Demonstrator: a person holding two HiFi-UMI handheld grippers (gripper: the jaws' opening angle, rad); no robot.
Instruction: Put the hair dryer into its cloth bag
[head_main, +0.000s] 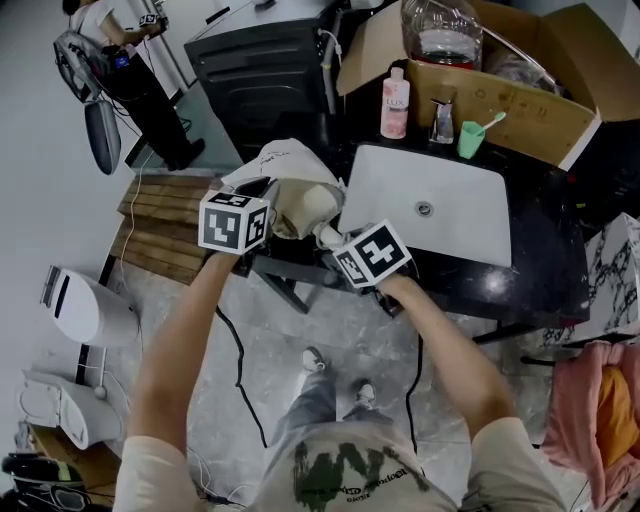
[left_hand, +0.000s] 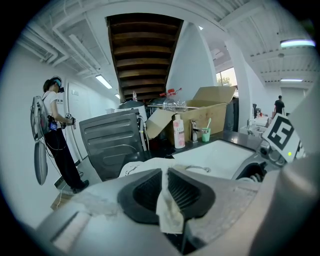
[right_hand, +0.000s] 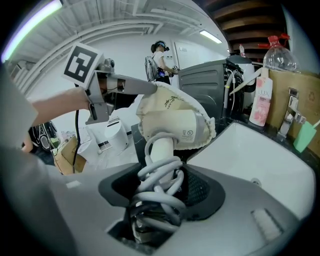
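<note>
The left tool (left_hand: 164, 192) is pinched tight on a fold of the bag (head_main: 290, 170), holding its mouth up over the near left corner of the dark surface (head_main: 540, 270). The right tool (right_hand: 160, 185) is clamped round the handle of the dryer (right_hand: 187, 127), with the coiled cord (right_hand: 161, 175) bunched between its jaws. The dryer's head sits partly inside the bag's mouth; the handle and cord stick out on the near side.

Just right of them lies a white sink (head_main: 430, 200), its rim close under the dryer. Along the far edge of the surface stand a pink bottle (head_main: 395, 103), a tap (head_main: 443, 120) and a green cup (head_main: 471, 138) with a toothbrush, and behind these an open cardboard box (head_main: 520, 110) with a large clear jug (head_main: 443, 30) in it. A dark washer (head_main: 265, 70) stands far left of the bag. On the floor to the left are wooden boards (head_main: 165, 235) and a white appliance (head_main: 90, 310). Another person (head_main: 125, 55) stands at the far left.
</note>
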